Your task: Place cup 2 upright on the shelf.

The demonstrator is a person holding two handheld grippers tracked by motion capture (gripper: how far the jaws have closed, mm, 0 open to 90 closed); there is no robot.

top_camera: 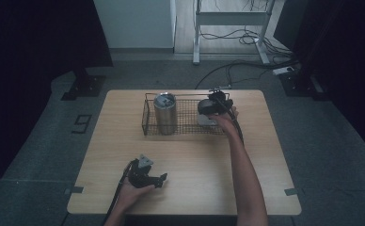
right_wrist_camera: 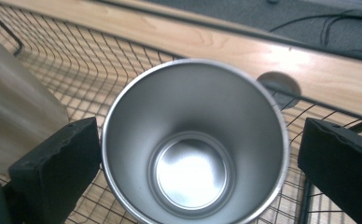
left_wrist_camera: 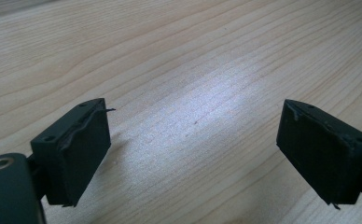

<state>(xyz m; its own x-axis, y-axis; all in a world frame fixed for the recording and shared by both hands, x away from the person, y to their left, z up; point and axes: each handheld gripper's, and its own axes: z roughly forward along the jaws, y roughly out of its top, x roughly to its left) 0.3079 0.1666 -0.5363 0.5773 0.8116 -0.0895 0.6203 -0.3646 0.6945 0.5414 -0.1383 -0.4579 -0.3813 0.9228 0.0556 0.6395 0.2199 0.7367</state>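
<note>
A black wire basket [top_camera: 145, 115] stands at the back of the wooden table [top_camera: 194, 160]. In its left half stands a tall steel tumbler [top_camera: 164, 113] with a lid. An open steel cup [top_camera: 203, 114] sits upright in the right half. My right gripper [top_camera: 216, 104] hangs over that cup. In the right gripper view the cup [right_wrist_camera: 193, 140] lies between the jaws of my right gripper [right_wrist_camera: 193, 163], with a gap showing at the right pad [right_wrist_camera: 337, 163]. My left gripper [top_camera: 162, 179] rests low near the table's front left, and its jaws [left_wrist_camera: 193, 149] are open over bare wood.
The basket's mesh wall [right_wrist_camera: 76, 60] rises behind the cup, and the tumbler's side [right_wrist_camera: 11, 107] is close on the left. A round cable hole [right_wrist_camera: 279, 86] sits in the table beyond the basket. Cables and a desk frame [top_camera: 232, 19] are on the floor behind.
</note>
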